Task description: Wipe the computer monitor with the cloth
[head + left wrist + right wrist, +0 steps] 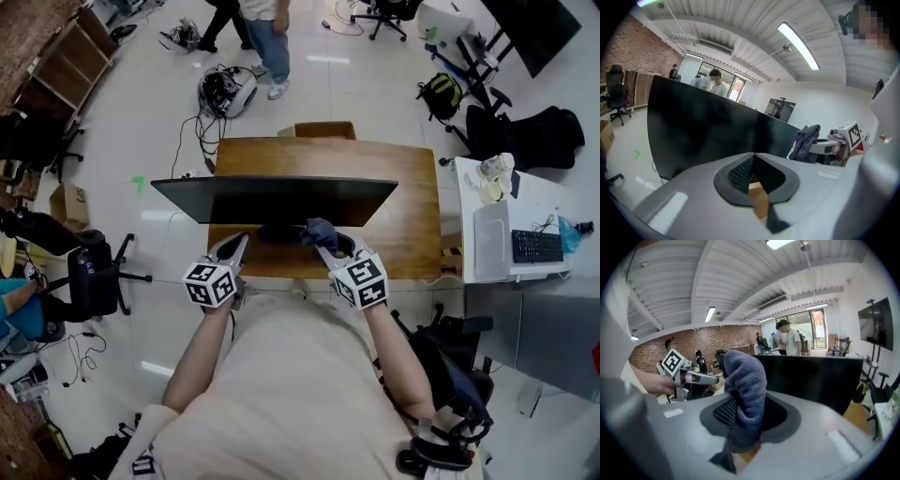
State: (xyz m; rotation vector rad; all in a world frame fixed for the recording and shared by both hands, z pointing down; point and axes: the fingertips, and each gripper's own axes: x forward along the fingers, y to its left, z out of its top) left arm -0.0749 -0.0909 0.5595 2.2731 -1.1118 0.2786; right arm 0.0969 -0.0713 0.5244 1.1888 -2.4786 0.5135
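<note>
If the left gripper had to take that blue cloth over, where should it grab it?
Probably the bunched upper end of the cloth, approached from the side of the left gripper. The right gripper pinches the lower part; the top stands free above its jaws, thick and soft.

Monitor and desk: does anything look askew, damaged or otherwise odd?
Nothing stands out. The monitor stands upright on the wooden desk, screen dark, no visible damage. The right claw is shut on the cloth near the screen; the left claw is shut, empty.
</note>
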